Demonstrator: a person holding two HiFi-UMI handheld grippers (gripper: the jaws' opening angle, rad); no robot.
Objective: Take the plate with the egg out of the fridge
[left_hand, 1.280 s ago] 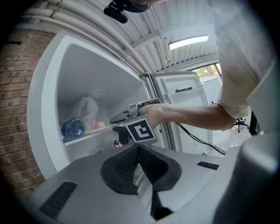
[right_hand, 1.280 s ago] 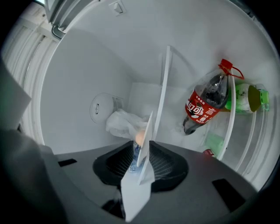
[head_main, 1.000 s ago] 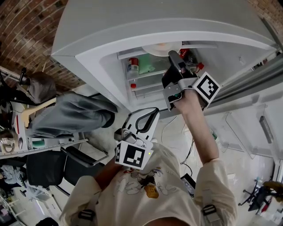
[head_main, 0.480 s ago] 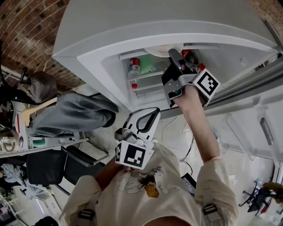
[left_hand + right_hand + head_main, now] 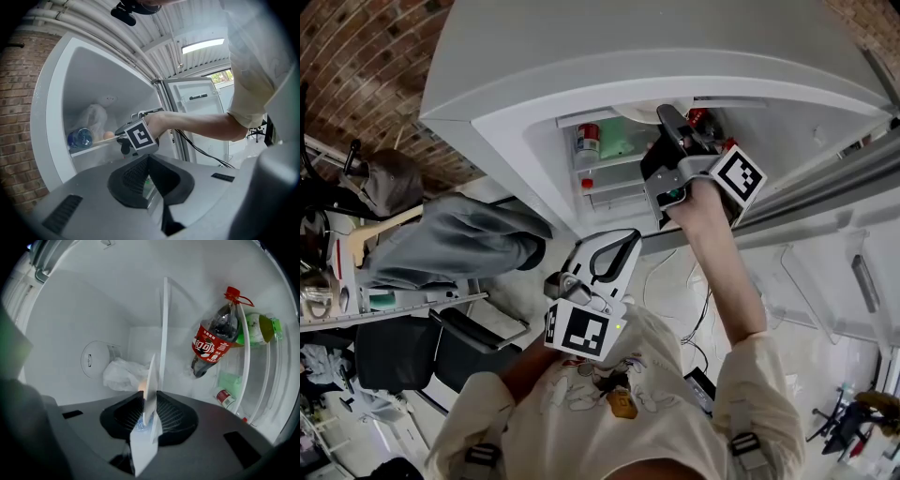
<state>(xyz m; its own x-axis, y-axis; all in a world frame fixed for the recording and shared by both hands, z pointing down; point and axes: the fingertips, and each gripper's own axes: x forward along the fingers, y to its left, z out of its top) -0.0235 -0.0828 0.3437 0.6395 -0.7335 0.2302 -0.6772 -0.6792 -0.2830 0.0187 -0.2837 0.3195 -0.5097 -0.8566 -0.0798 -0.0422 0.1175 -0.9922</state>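
Observation:
The white plate [image 5: 151, 380] shows edge-on between the jaws of my right gripper [image 5: 149, 416], which is shut on its rim. The orange-brown egg [image 5: 140, 384] peeks out beside it. The plate rests on a glass shelf [image 5: 164, 324] inside the open fridge [image 5: 516, 122]. From the head view, my right gripper [image 5: 670, 131] reaches into the upper compartment under the pale plate [image 5: 639, 112]. The left gripper view shows the egg [image 5: 108, 135] on that shelf. My left gripper [image 5: 598, 258] hangs shut and empty near the person's chest, well outside the fridge.
A cola bottle [image 5: 213, 341], green packs [image 5: 260, 329] and a red can [image 5: 224, 398] sit in the fridge near the plate. A crumpled white bag [image 5: 123, 373] lies behind it. A blue bottle [image 5: 79, 138] is on the same shelf. The fridge door [image 5: 825, 187] stands open at right.
The right gripper has shifted slightly up and left in the head view, staying at the plate. The left gripper has not moved.

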